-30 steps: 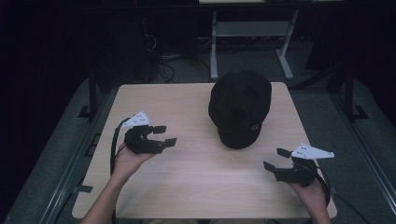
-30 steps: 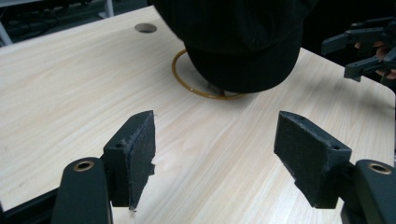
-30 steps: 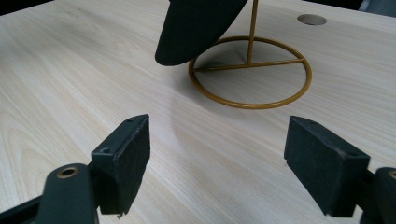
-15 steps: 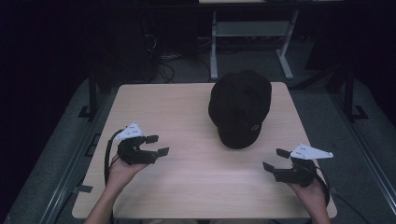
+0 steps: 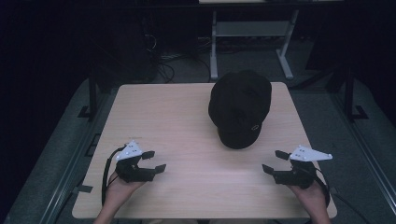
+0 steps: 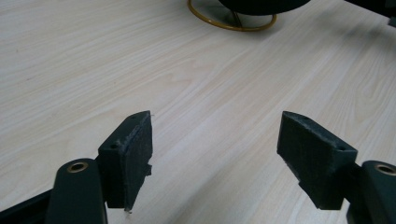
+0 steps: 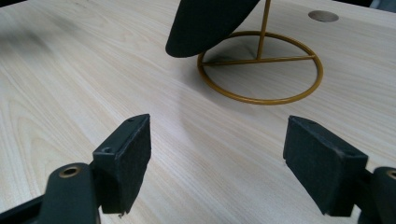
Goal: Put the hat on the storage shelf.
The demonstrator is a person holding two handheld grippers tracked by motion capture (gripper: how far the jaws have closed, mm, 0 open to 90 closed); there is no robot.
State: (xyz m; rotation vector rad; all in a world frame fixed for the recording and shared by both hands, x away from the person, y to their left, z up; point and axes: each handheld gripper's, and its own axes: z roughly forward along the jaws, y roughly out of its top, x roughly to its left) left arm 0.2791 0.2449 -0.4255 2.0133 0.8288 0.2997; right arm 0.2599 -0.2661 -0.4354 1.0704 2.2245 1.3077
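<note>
This looks like a lab or test room: a plain pale wood-grain table (image 5: 187, 140) stands alone on grey floor, with a tangle of cables (image 5: 163, 65) and a white desk frame (image 5: 247, 42) beyond its far edge, in darkness.

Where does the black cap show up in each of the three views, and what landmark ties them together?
High view: the black cap sits on the table's far right part, brim toward the person.
Left gripper view: its dark underside at the top edge, right of centre.
Right gripper view: its brim hangs at top centre.
Shared landmark: the gold wire stand beneath it, seen in both gripper views.
</note>
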